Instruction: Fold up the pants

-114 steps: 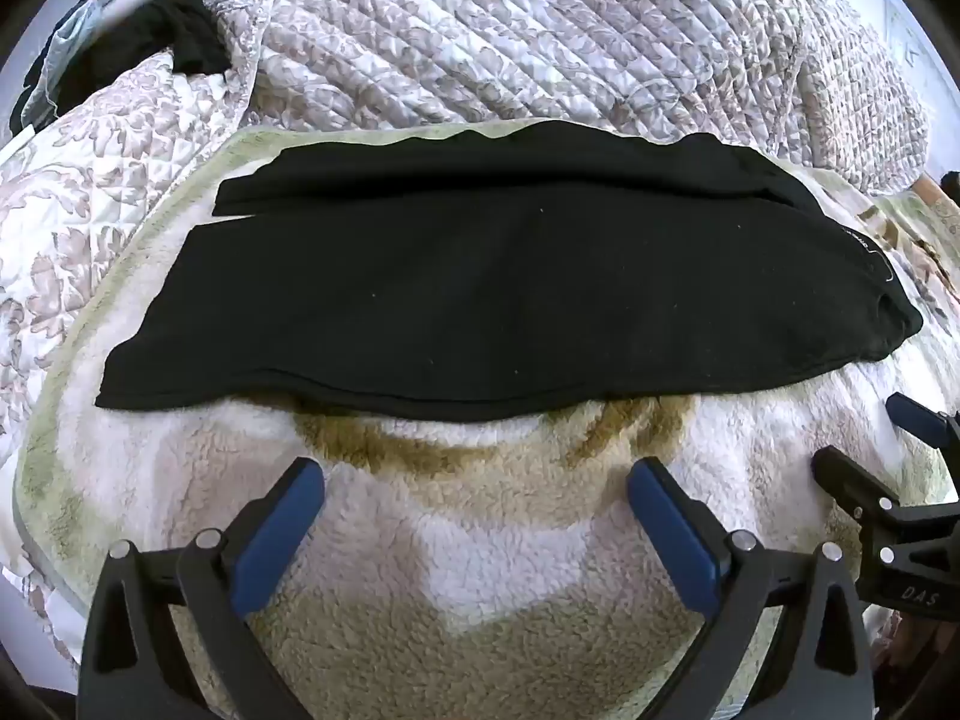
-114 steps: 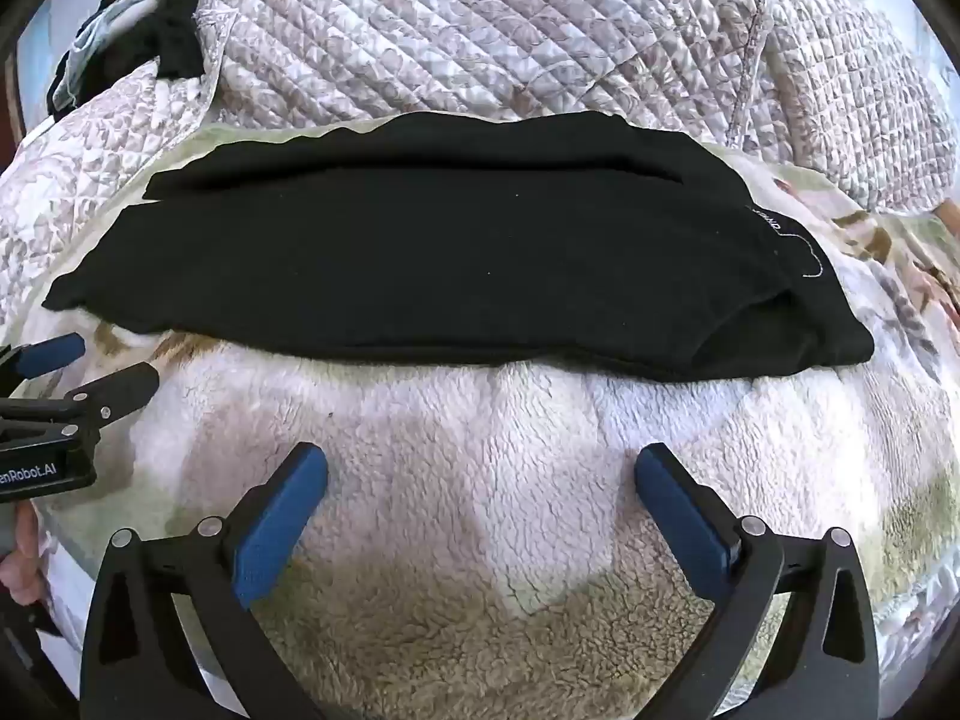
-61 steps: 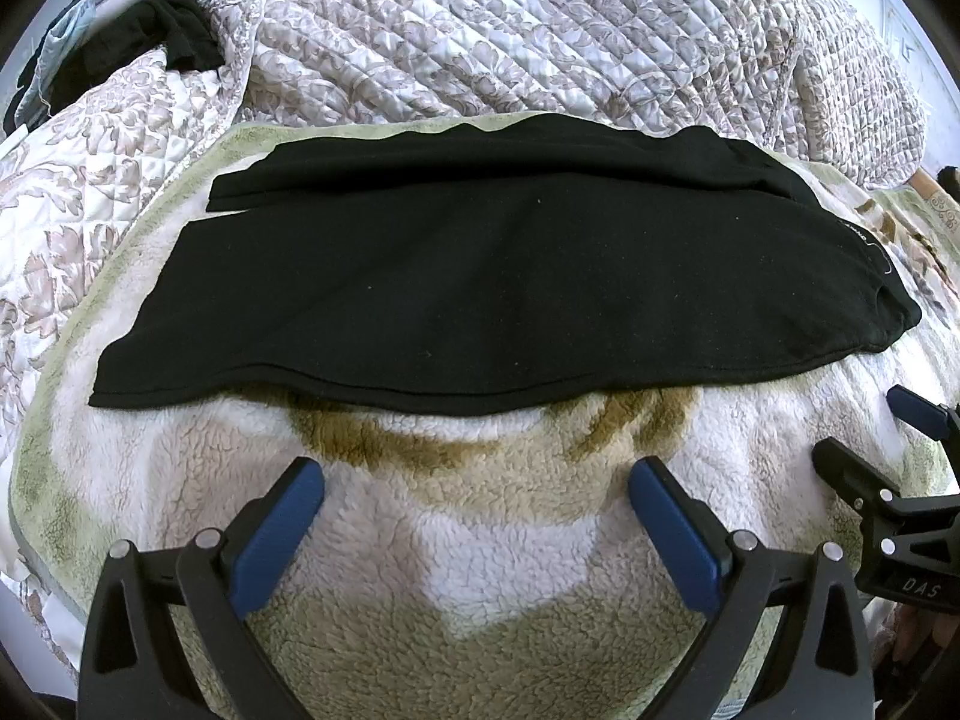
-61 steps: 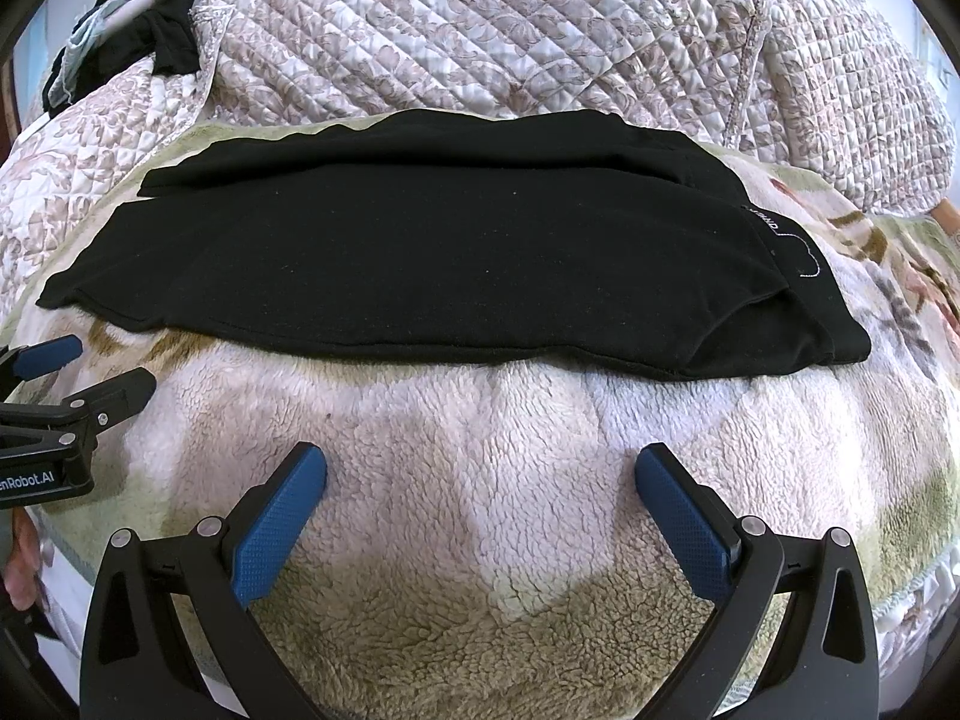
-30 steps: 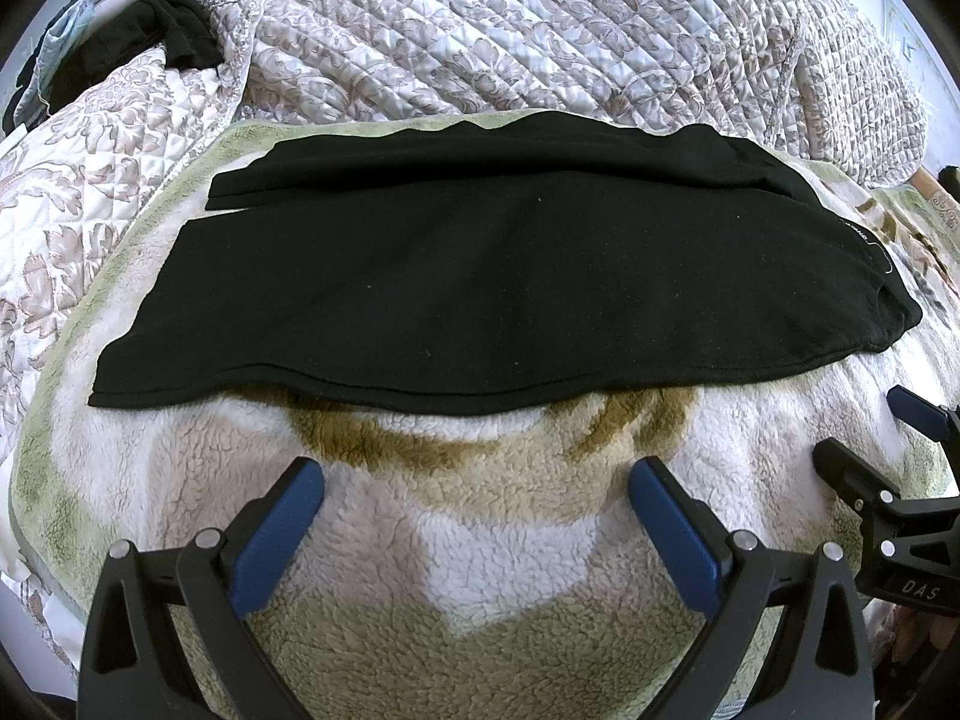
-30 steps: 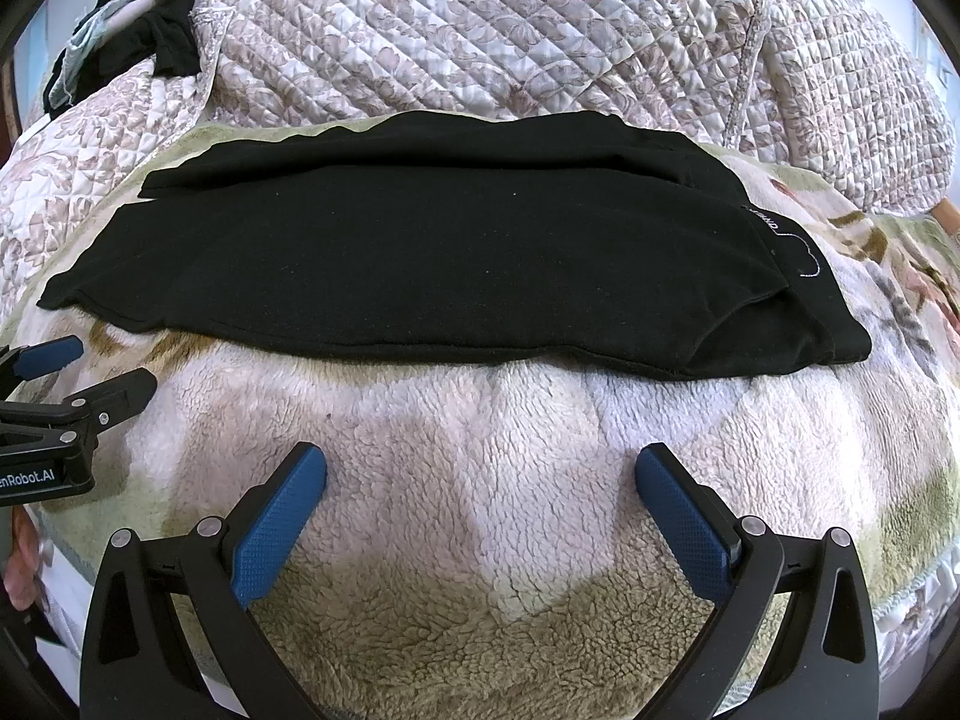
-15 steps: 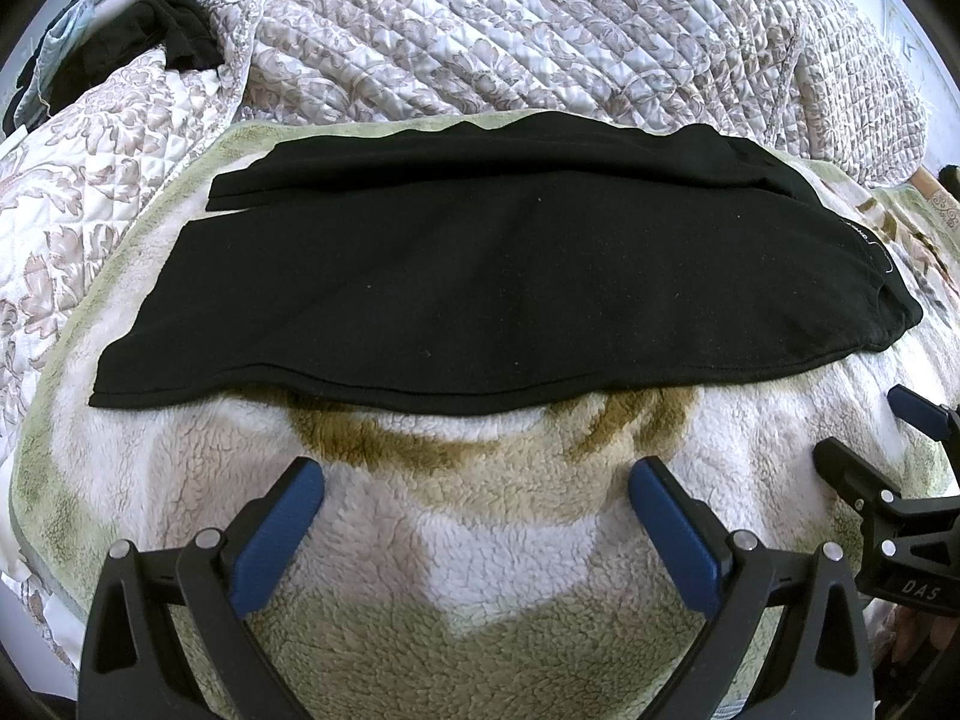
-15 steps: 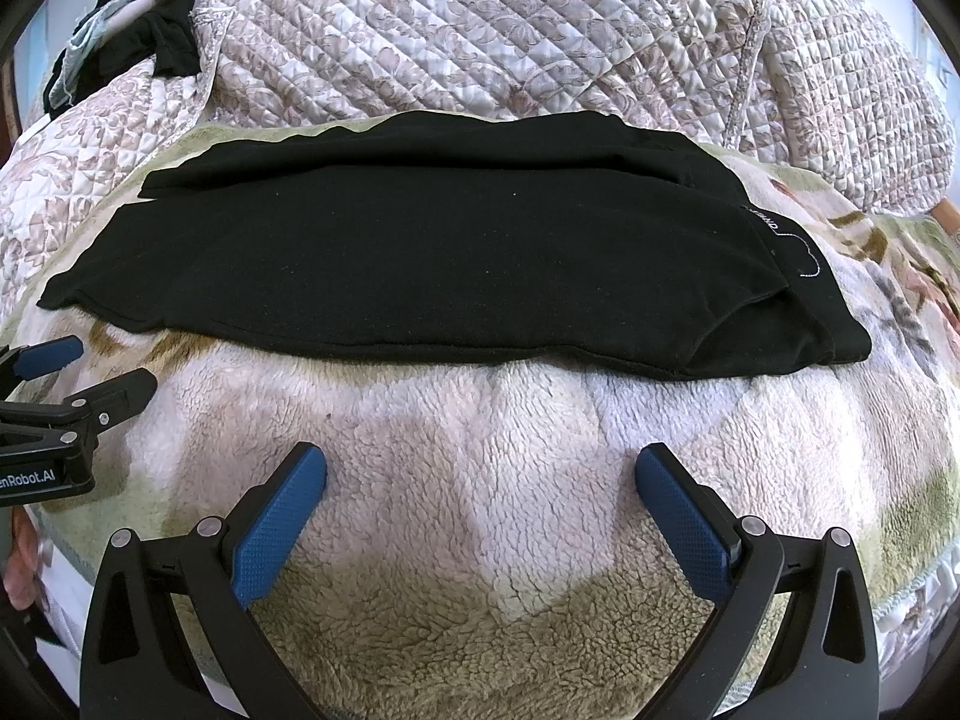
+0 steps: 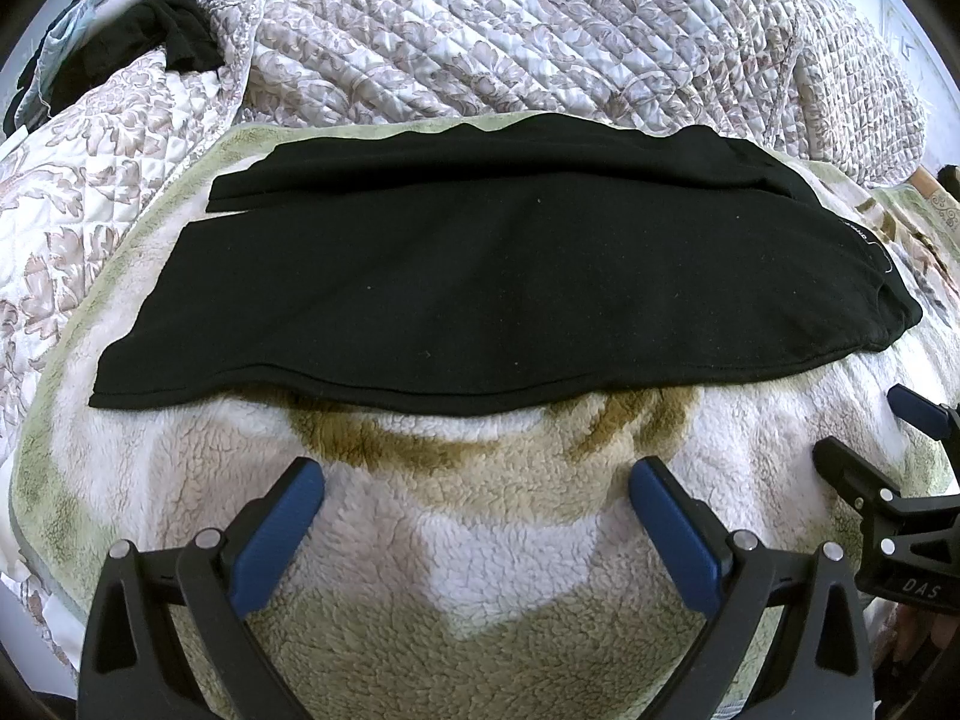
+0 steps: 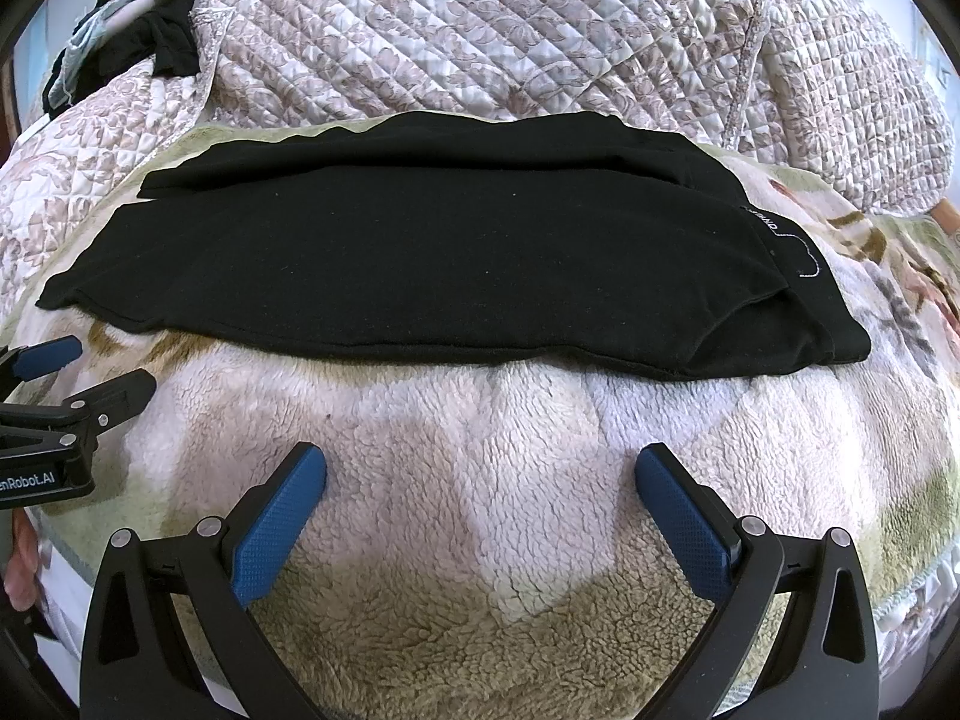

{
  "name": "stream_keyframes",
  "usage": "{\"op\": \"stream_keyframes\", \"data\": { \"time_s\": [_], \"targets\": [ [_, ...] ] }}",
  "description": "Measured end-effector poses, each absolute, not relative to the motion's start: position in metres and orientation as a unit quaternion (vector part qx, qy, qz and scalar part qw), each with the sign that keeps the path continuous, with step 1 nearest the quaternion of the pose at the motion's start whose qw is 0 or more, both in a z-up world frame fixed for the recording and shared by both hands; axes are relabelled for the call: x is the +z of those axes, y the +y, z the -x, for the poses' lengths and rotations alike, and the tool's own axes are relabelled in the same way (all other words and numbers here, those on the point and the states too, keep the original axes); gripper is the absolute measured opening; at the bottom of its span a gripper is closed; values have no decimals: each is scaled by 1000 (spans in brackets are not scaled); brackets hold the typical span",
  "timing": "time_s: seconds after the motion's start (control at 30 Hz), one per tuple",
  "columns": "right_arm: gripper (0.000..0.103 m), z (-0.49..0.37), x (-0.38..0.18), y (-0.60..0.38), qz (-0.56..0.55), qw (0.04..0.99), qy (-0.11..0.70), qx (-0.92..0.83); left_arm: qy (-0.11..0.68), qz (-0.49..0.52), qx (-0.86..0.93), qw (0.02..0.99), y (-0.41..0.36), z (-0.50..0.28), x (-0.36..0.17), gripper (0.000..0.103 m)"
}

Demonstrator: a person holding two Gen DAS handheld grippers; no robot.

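In the left wrist view, the long black knit pants (image 9: 492,288) lie flat and lengthwise across a shaggy cream, tan and green fleece blanket (image 9: 480,540) on a bed, one leg laid over the other so that the lower leg shows as a strip along the far edge, with a quilted floral bedspread (image 9: 540,42) heaped behind. The left hand-held gripper (image 9: 474,516) hovers over bare fleece near the pants' front hem, its blue-padded fingers (image 9: 276,534) spread wide and holding nothing. The cloth looks soft, limp and light; it should drape and sag when lifted, and the pile beneath will likely drag at it, so a pinch through both layers at the cuff corner on the left seems the sound hold. In the right wrist view, the same pants (image 10: 432,270) reach to the waistband at the right, where a small white printed mark shows. The right hand-held gripper (image 10: 480,510) is likewise spread and empty, apart from the garment; the doubled waistband corner nearest it is thicker and should grip firmly without slipping.
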State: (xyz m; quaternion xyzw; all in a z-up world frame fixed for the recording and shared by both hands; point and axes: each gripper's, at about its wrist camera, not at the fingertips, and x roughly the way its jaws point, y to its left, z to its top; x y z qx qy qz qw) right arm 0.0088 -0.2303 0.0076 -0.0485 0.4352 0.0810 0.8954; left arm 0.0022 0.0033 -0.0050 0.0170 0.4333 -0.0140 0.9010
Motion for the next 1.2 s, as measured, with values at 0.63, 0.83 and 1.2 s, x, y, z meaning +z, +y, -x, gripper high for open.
{"op": "stream_keyframes", "data": {
  "time_s": [0.63,0.83,1.2],
  "targets": [
    [103,-13,8,-234,51,891,443,83,434,-16,-13,900,4,-2,-5,103],
    [103,-13,8,-231,52,888,448,94,432,-17,-13,902,5,-1,-5,103],
    [103,-11,12,-233,47,886,450,102,434,-14,-23,900,6,0,-2,103]
  ]
}}
